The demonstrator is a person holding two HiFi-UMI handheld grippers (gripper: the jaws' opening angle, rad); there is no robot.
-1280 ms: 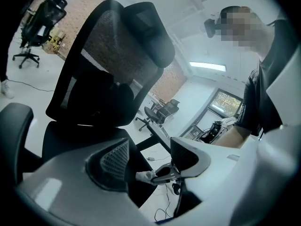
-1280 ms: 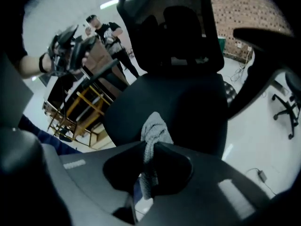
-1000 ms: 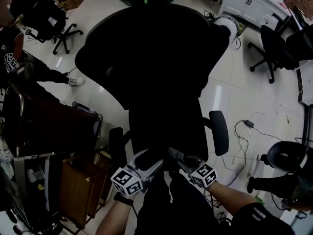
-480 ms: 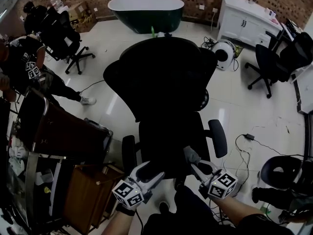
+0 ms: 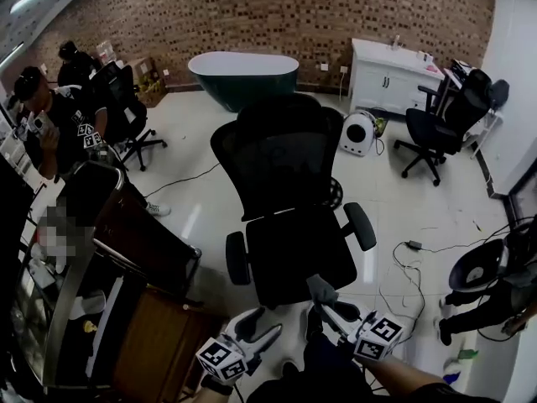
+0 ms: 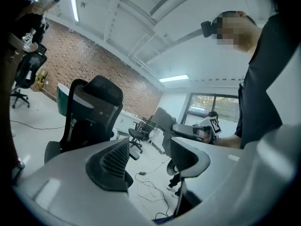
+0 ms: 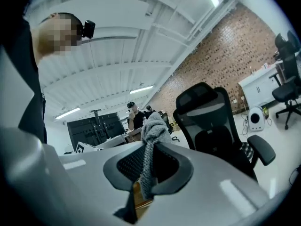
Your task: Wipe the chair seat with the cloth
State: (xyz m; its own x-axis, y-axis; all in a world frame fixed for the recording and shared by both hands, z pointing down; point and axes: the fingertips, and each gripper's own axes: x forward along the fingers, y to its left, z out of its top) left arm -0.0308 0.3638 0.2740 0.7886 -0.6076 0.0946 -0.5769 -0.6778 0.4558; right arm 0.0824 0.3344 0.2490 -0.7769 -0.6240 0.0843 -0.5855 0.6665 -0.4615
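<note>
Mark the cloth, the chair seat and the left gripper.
cloth (image 7: 152, 127), right gripper view, bunched top.
chair seat (image 5: 294, 256), head view, cushion middle.
left gripper (image 6: 149, 155), left gripper view, midway between open jaws.

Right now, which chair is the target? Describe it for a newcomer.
Find the dark green bathtub against the brick wall; the black mesh chair stands in front of it, mid-floor. Unlike the office chairs at far left and far right, it stands alone, its seat just ahead of the cloth in the right gripper.
</note>
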